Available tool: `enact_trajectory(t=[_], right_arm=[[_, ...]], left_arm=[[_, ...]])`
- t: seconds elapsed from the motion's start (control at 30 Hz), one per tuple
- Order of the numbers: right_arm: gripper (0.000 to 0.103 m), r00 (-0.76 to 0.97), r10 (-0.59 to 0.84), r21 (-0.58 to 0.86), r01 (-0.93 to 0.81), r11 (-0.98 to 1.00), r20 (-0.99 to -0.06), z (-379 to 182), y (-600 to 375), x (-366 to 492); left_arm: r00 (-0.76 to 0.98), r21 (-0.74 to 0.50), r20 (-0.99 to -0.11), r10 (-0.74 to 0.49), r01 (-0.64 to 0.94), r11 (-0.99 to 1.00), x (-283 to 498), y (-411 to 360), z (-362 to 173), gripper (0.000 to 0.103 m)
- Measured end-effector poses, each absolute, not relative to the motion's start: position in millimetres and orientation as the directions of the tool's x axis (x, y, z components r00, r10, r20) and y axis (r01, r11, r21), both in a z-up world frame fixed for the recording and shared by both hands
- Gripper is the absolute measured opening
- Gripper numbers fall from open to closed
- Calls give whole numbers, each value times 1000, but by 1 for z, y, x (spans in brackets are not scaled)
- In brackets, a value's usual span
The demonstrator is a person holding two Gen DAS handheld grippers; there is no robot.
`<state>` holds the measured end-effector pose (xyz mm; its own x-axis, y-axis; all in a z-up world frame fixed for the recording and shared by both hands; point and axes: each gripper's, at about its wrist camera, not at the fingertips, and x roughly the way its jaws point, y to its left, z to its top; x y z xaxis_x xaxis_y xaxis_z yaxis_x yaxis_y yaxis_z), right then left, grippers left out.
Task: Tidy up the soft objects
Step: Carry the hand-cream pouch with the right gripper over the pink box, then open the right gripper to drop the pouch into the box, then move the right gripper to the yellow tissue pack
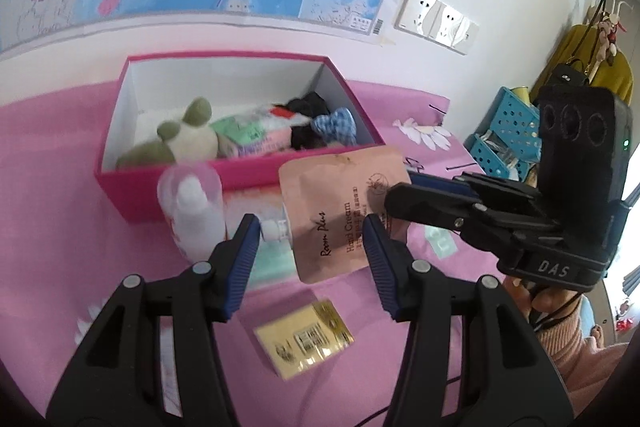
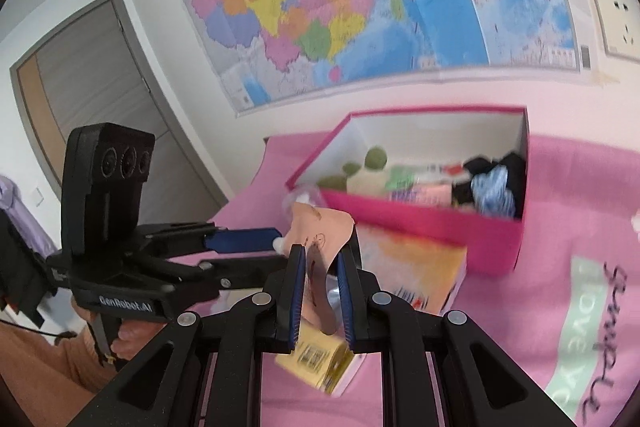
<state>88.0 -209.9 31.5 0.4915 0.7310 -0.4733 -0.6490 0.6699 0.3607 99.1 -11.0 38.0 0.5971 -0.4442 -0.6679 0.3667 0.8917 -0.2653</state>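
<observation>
A pink hand cream pouch point(image 1: 336, 195) hangs above the pink cloth, its white cap point(image 1: 274, 229) to the left. My right gripper point(image 1: 394, 195) comes in from the right and is shut on the pouch's bottom edge; in the right wrist view its pads point(image 2: 320, 253) pinch the pouch point(image 2: 320, 227). My left gripper point(image 1: 310, 223) stands open, with the cap beside its left fingertip and no pad pressing. Behind them stands the pink box point(image 1: 240, 167), which holds a green and cream plush toy point(image 1: 188, 139), a tissue pack point(image 1: 248, 135), black cloth and a blue checked bow point(image 1: 336, 125).
A clear bottle point(image 1: 192, 211) stands in front of the box. A gold carton point(image 1: 304, 339) lies on the cloth below the grippers. An orange packet point(image 2: 408, 267) lies beside the box. Blue baskets point(image 1: 508, 131) stand past the cloth's right end. A map covers the wall.
</observation>
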Motion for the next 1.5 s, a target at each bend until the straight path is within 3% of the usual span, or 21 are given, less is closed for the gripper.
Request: enact_trajectory(t=[0.5,0.83,1.0,1.1,1.5], right_arm=[[16,544,716,333,-642,691,-437,52,-205,147],[16,561,677,287,-629,723,-476,37,-191,191],[16,568,613,216,-612,761,-550,15,-178,204],[20,563,594,228,-586,777,-575,7,-180,207],[32,560,648,272,-610,744,-516,27,-212,162]], left_arm=[[618,-212,-687,-382,333,919,166,-17,58,55],[607,-168,-732,-310,280,945,204,-17,41,54],[609,-159,-738,-291,262,952,208,-15,36,53],[623,-158,-727,-288,257,954,202,-11,38,53],[699,-159,-624,-349,323,933,136,6,59,53]])
